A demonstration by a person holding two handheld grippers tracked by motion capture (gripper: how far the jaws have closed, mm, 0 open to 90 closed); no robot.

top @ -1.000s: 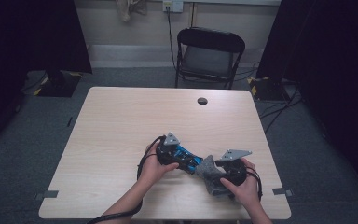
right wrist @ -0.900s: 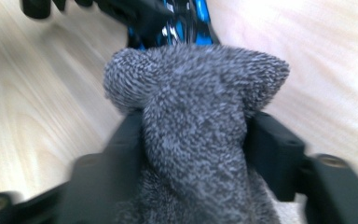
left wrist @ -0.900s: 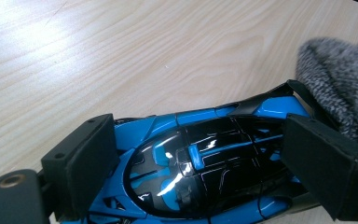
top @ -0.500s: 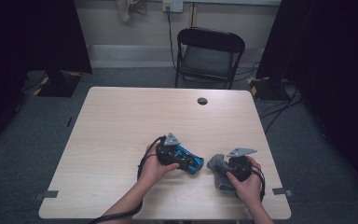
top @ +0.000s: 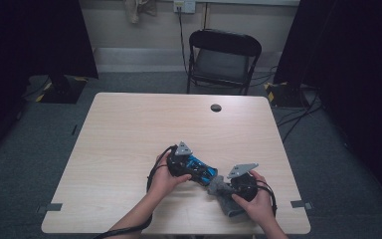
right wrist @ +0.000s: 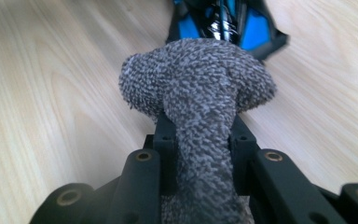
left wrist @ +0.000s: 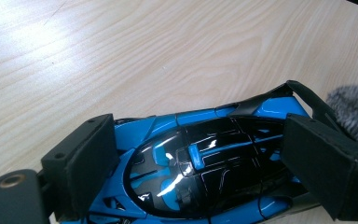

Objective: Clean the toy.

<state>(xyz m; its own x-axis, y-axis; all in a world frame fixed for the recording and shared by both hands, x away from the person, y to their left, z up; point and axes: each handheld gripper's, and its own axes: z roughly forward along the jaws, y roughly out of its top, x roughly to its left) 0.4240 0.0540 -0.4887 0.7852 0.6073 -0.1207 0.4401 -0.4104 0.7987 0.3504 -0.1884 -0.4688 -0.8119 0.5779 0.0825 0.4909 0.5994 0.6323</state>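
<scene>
A blue and black toy car (top: pixel 205 173) lies on the table near the front edge. My left gripper (top: pixel 195 167) is shut on it, and in the left gripper view the pads (left wrist: pixel 88 158) press on both sides of the car (left wrist: pixel 205 163). My right gripper (top: pixel 225 189) holds a grey fuzzy cloth (top: pixel 217 186); its jaws have just been closing with the cloth between them. In the right gripper view the cloth (right wrist: pixel 200 88) bunches out past the right gripper (right wrist: pixel 200 140), and its end meets the car (right wrist: pixel 223 23).
The wooden table (top: pixel 129 129) has a small black round cap (top: pixel 216 107) near its far edge. A black folding chair (top: pixel 224 59) stands behind the table. Dark curtains hang at both sides of the room.
The right gripper pulled a little to the right, away from the car, and closed on the grey cloth. The left hand and the car have not moved.
</scene>
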